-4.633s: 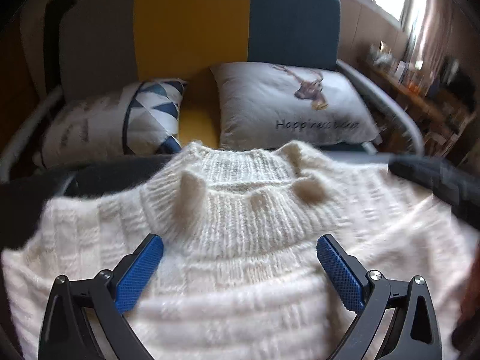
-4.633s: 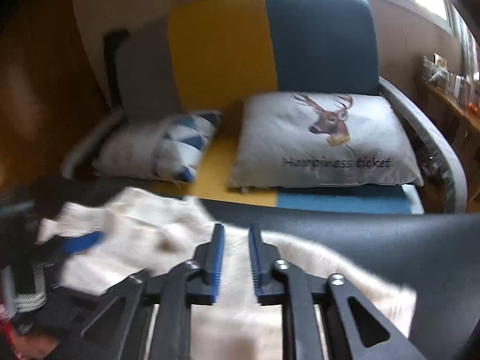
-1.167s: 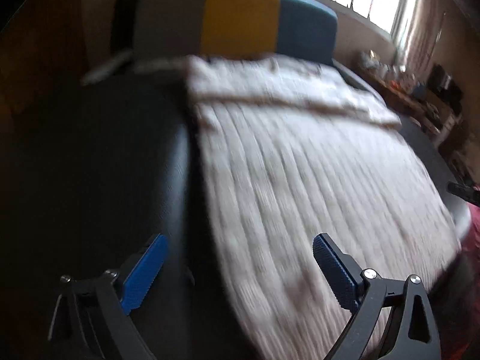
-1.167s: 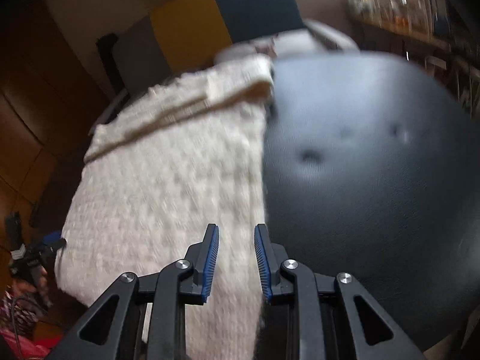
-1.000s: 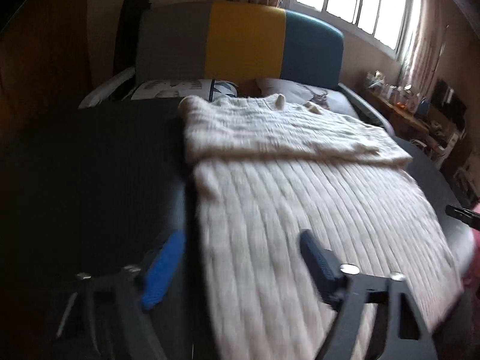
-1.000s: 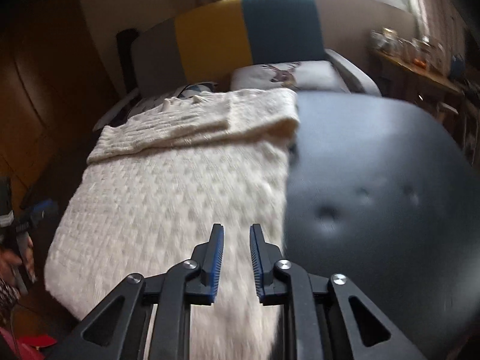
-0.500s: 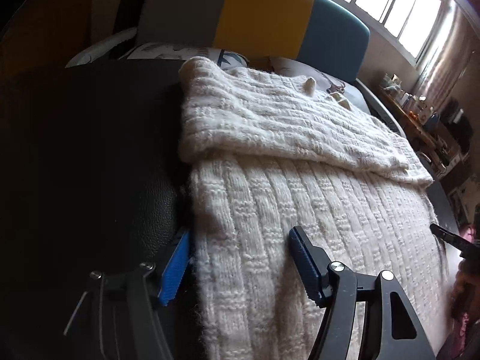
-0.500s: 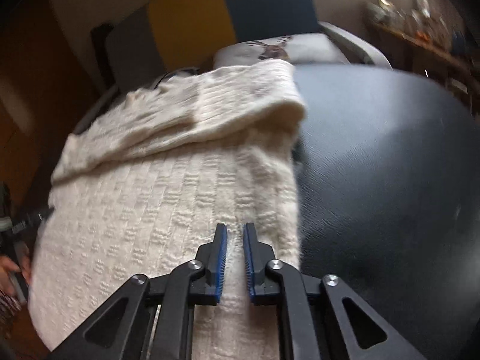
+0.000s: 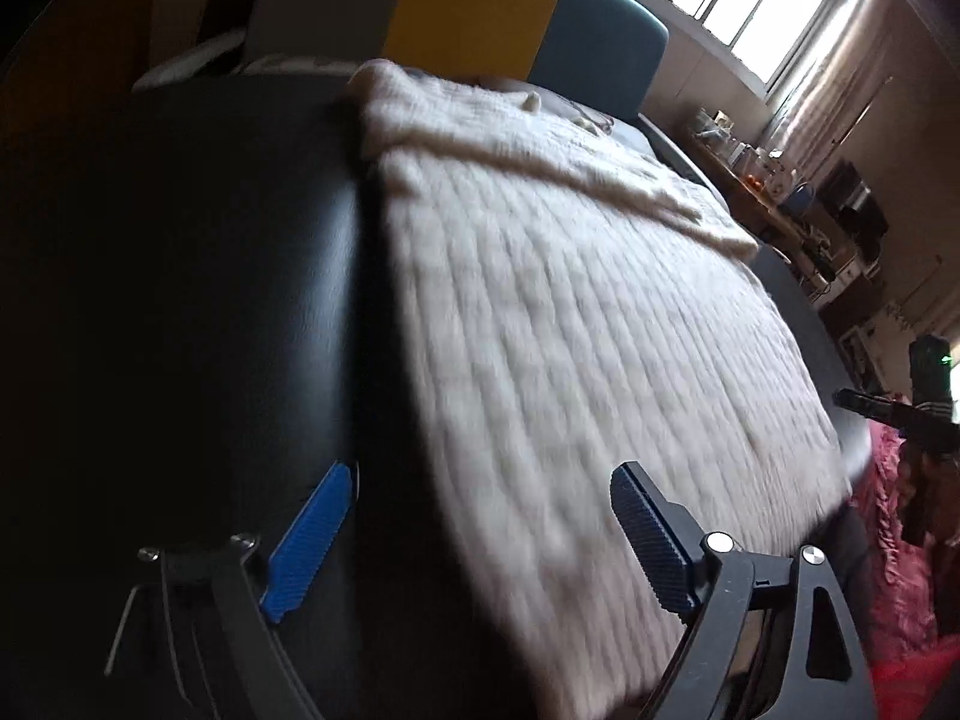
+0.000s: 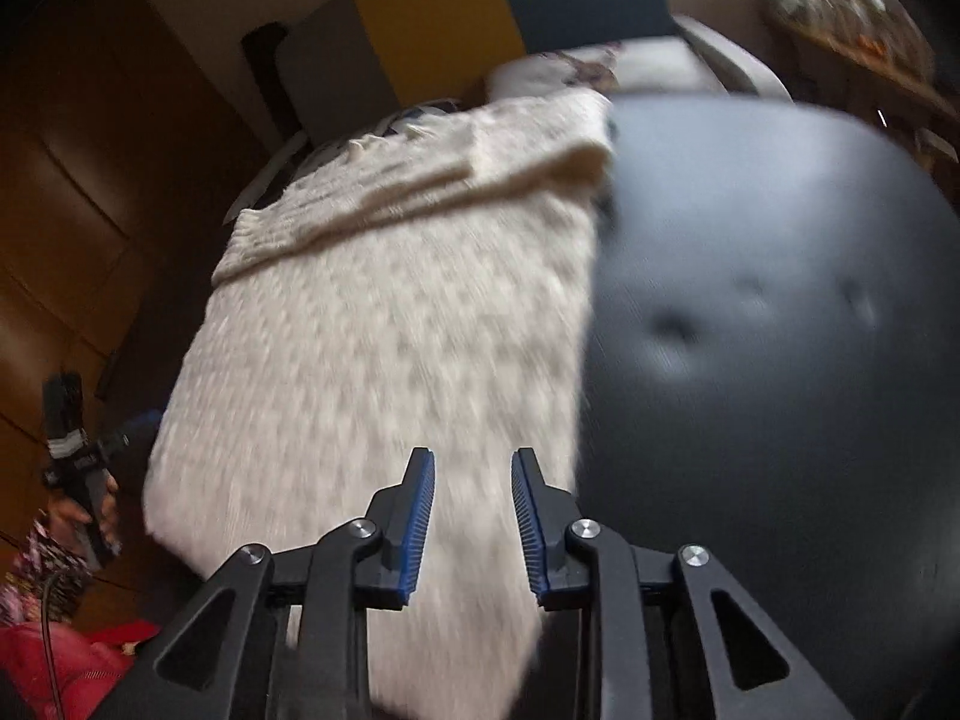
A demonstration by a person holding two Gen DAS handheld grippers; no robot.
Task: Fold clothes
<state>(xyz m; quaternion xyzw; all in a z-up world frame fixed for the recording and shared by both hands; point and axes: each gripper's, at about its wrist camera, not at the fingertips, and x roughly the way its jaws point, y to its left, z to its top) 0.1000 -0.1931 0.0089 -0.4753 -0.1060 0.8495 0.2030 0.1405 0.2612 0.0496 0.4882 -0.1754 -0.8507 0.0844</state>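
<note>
1. Left wrist view: The left gripper hangs over the near left edge of a cream knitted sweater, its jaws wide and opening. The left blue pad sits over the black padded surface, the right pad over the knit. The sweater's side edge runs between them, and neither pad presses on it.

2. Same view: Ahead of the gripper the sweater lies flat on the black surface, its far end doubled back in a band across the width. Beyond it stands a sofa back in grey, yellow and teal, under a bright window.

3. Same view: To the gripper's right, past the sweater's other edge, the right gripper shows as a dark shape above red cloth. The frame is blurred.

4. Right wrist view: The right gripper stands over the sweater's near right edge, its jaws narrow and opening. Knit shows in the gap between the blue pads; no grip can be made out.

5. Same view: To the gripper's right spreads the bare black surface with button dimples. Ahead, the folded band crosses the sweater, with a white cushion and the sofa back behind.

6. Same view: Far to the gripper's left, a hand holds the left gripper's handle beside the sweater's left edge.
</note>
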